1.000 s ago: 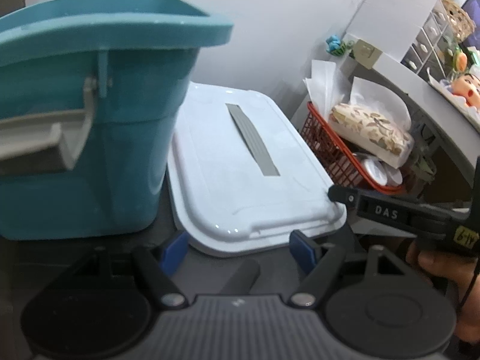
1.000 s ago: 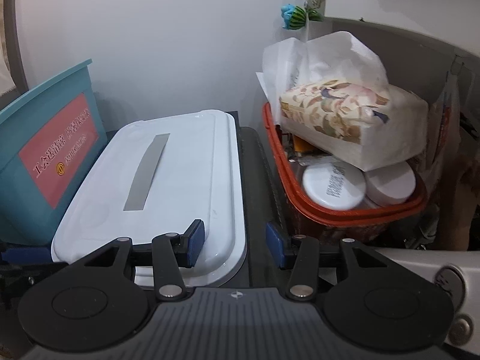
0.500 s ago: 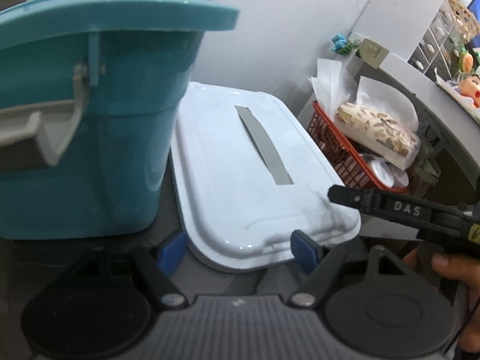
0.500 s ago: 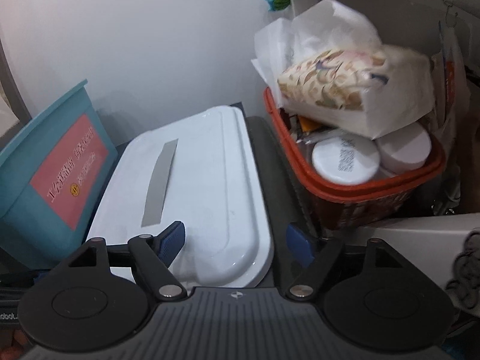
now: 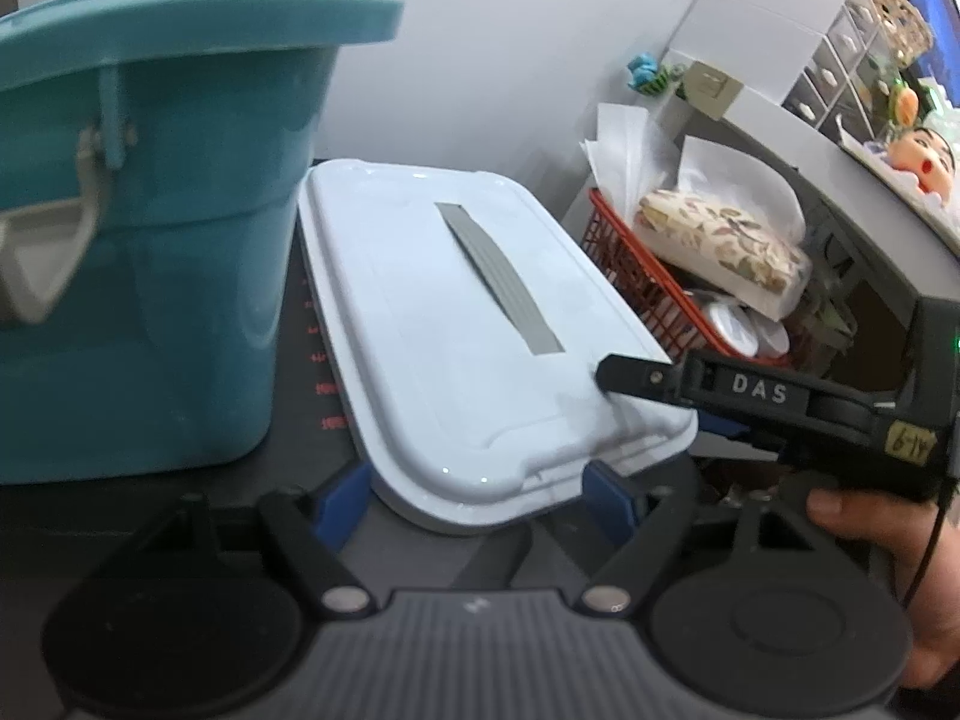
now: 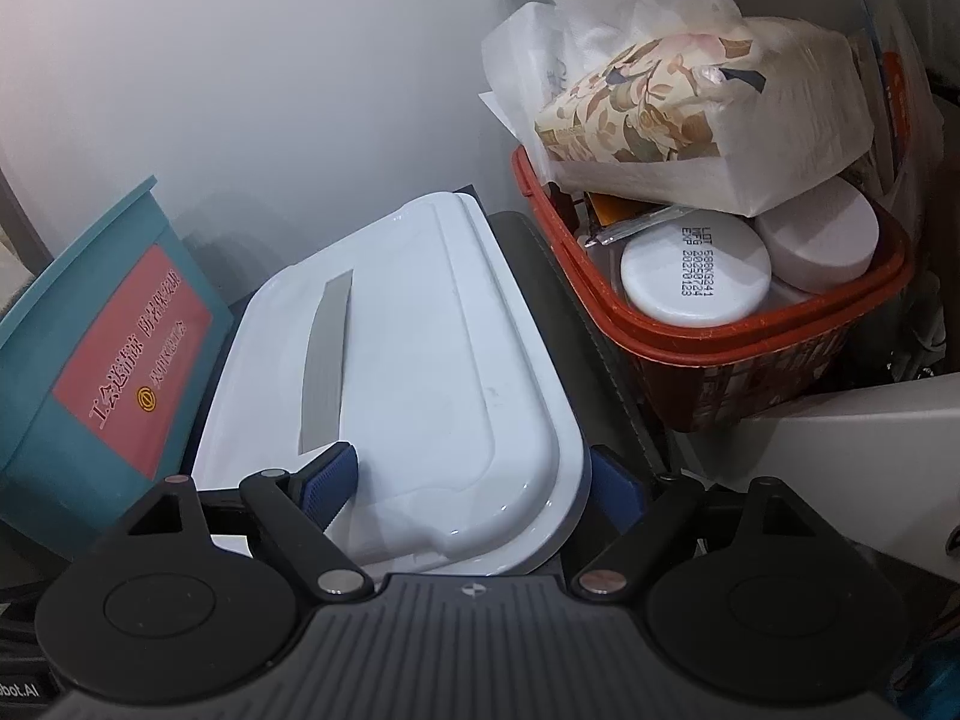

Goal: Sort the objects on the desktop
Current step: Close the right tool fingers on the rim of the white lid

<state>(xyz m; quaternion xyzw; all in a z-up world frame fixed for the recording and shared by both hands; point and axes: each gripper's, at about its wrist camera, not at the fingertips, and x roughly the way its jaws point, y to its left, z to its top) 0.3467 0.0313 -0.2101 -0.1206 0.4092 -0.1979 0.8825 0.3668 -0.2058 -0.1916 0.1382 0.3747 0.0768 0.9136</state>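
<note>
Both grippers are crowding the white lidded box (image 5: 474, 330), sitting between teal bin (image 5: 150, 240) and red basket (image 6: 708, 354). Left gripper (image 5: 474, 498) is gaping around its near edge, gripping nothing; right gripper (image 6: 474, 480) is spreading its jaws over the near corner. A lid-only grab risks popping it off.

My view crops the teal bin (image 6: 90, 360) at the left; the tissue pack (image 6: 690, 120) hides the red basket's (image 6: 750, 360) contents.

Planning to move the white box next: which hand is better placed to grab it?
Left: left tongs straddle the near end of the white box; the right tongs, opening, span only its corner, one finger over the lid.
</note>
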